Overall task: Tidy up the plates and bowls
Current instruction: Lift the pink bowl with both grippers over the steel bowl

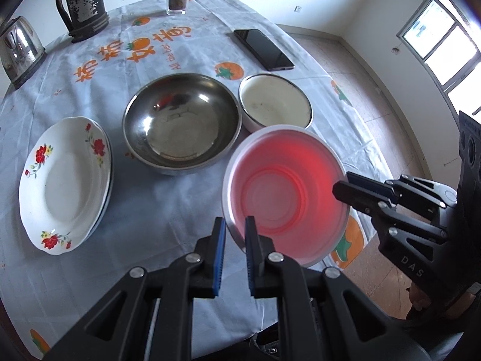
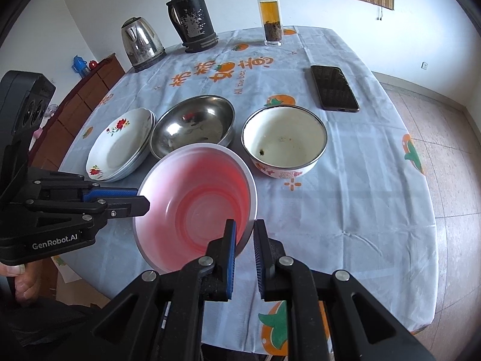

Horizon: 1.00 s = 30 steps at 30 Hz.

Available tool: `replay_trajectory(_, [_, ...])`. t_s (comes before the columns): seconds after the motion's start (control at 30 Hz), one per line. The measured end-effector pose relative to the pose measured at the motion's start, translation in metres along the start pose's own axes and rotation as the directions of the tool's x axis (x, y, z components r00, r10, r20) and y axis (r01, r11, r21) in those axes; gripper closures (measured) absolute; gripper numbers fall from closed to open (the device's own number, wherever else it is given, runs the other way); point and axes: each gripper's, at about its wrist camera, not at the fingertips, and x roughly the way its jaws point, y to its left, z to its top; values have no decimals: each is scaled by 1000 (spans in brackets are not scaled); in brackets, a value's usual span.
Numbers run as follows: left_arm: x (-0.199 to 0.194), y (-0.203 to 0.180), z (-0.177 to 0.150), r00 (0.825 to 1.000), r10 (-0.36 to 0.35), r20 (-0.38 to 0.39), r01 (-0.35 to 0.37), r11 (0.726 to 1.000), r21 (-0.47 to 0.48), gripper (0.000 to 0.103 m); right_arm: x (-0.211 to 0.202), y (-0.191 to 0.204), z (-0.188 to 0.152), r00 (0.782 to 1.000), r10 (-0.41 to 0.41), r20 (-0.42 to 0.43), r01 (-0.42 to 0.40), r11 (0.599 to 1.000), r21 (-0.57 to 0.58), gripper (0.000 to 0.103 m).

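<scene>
A pink-red plastic bowl is held tilted above the table's near edge. My left gripper is shut on its near-left rim; it shows from the side in the right wrist view. My right gripper is shut on the bowl's opposite rim and shows in the left wrist view. A steel bowl sits mid-table. A white enamel bowl sits to its right. Stacked floral plates lie to its left.
A phone lies beyond the enamel bowl. A steel kettle, a black flask and a glass tea bottle stand along the far edge. The table has a printed cloth.
</scene>
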Motion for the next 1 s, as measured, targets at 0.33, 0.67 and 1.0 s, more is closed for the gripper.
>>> replay_trajectory(0.33, [-20,8,11,998,26,60,-23,999,-44,93,-8,9,15,999,10,42,-8,999,-39,90])
replay_trajectory(0.67, [-32,9,19,992,73,100,-65,995,-81,93,-12,10,30,996,49,69,-44,996,-77,90])
replay_trajectory(1.0, [-36,14,30,985,126,116,-114,988,-100,93,-11,11,51,992,74,100,-64,993,-100,90])
